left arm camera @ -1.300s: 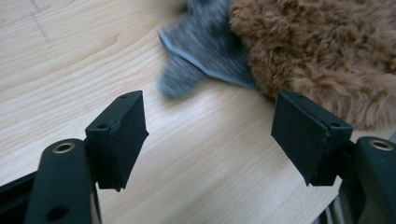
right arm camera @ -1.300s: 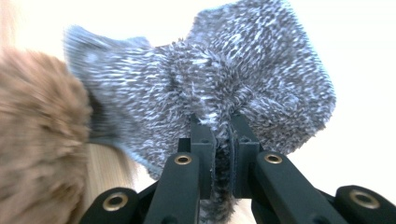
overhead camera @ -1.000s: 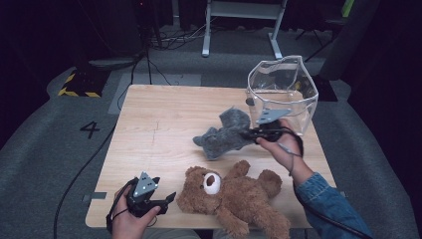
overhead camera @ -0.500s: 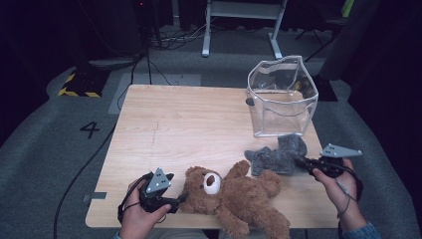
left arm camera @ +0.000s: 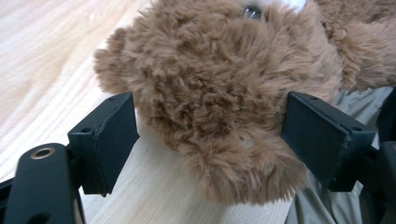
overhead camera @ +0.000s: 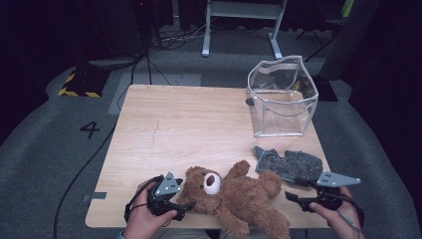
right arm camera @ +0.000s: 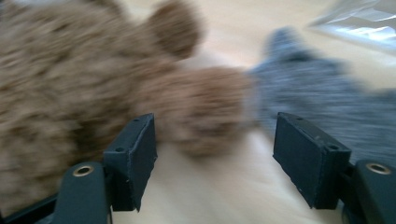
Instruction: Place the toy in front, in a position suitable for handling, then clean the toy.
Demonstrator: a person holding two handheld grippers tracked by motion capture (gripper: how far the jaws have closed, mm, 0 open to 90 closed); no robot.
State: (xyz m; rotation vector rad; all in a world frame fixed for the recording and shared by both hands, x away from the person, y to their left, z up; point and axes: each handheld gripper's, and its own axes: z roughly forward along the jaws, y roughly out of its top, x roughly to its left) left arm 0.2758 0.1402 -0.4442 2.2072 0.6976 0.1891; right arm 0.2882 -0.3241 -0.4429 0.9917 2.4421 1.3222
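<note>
High view: brown teddy bear (overhead camera: 234, 196) lies at lower centre of the table (overhead camera: 189, 129); grey plush toy (overhead camera: 288, 165) lower right; clear bag (overhead camera: 281, 99) upper right. Left gripper (overhead camera: 186, 205) at the bear's head; right gripper (overhead camera: 293, 191), jaws just opened, beside the grey toy.

Left gripper view: jaws apart, the bear's head (left arm camera: 224, 98) between them, unpressed.

Right gripper view: blurred; jaws apart, nothing clamped.

A: You've got a light wooden table (overhead camera: 179, 129) on grey carpet (overhead camera: 59, 164) with a "4" (overhead camera: 90, 129) marked on it.

B: Yeah, and your room's dark behind, with hazard-striped tape (overhead camera: 74, 85), floor cables (overhead camera: 169, 37) and a white stand (overhead camera: 239, 30).
</note>
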